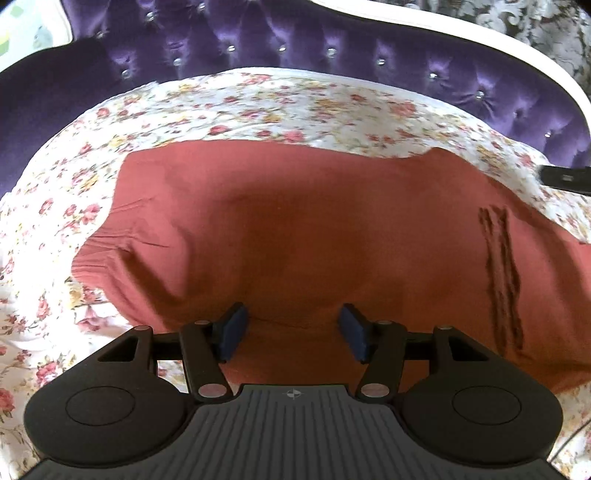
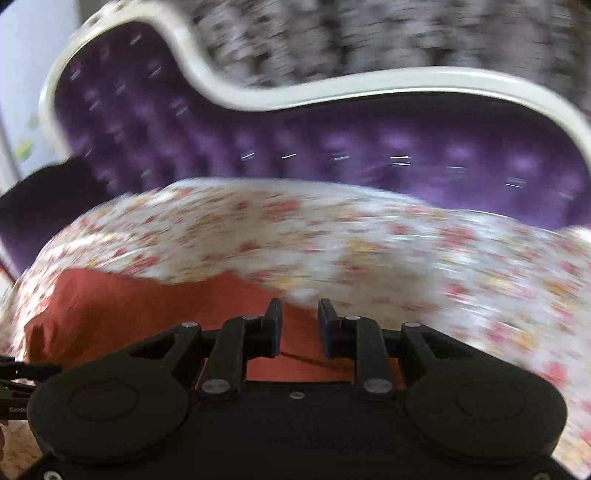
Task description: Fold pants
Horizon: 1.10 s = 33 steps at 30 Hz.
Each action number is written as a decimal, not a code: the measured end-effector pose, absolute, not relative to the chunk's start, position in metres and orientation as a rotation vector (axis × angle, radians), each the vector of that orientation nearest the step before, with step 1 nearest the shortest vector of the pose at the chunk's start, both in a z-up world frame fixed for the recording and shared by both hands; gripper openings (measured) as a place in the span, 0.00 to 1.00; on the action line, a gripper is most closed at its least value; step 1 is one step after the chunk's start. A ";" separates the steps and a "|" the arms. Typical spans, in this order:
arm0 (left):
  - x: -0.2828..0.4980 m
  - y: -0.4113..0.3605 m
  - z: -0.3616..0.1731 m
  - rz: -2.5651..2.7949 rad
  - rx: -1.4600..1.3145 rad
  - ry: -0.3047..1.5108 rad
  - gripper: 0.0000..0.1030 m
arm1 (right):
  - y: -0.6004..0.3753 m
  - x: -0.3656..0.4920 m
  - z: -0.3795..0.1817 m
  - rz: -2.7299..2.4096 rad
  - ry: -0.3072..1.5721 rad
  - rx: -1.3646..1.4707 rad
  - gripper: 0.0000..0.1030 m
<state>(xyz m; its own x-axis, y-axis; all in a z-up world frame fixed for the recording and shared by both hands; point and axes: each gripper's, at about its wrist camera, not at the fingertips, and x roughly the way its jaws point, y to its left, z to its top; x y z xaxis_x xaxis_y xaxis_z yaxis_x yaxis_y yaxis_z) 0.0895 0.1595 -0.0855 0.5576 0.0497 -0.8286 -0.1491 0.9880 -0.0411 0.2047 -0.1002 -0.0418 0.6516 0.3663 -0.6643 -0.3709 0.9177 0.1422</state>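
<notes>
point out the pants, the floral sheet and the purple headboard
pants (image 1: 295, 229), left wrist view, middle of the red fabric
floral sheet (image 1: 258, 107), left wrist view, bare stretch behind the pants
purple headboard (image 1: 332, 33), left wrist view, tufted padding

Support: a bed (image 1: 461, 92) with a tufted purple headboard, white-framed.
Cover: a floral sheet (image 1: 258, 107) lay spread over it.
On the sheet: rust-red pants (image 1: 295, 229) lay flat, lightly creased, and a dark pillow (image 1: 44, 107) sat at the headboard's left.
</notes>
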 end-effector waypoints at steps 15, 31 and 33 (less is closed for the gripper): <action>0.098 0.174 -0.096 0.050 -0.087 0.994 0.58 | -0.016 0.262 -0.096 0.386 0.892 -0.160 0.30; 0.099 0.173 -0.098 0.070 -0.096 0.988 0.60 | -0.018 0.275 -0.090 0.395 0.935 -0.118 0.28; 0.099 0.173 -0.098 0.074 -0.095 0.986 0.61 | -0.025 0.263 -0.076 0.402 0.882 -0.102 0.27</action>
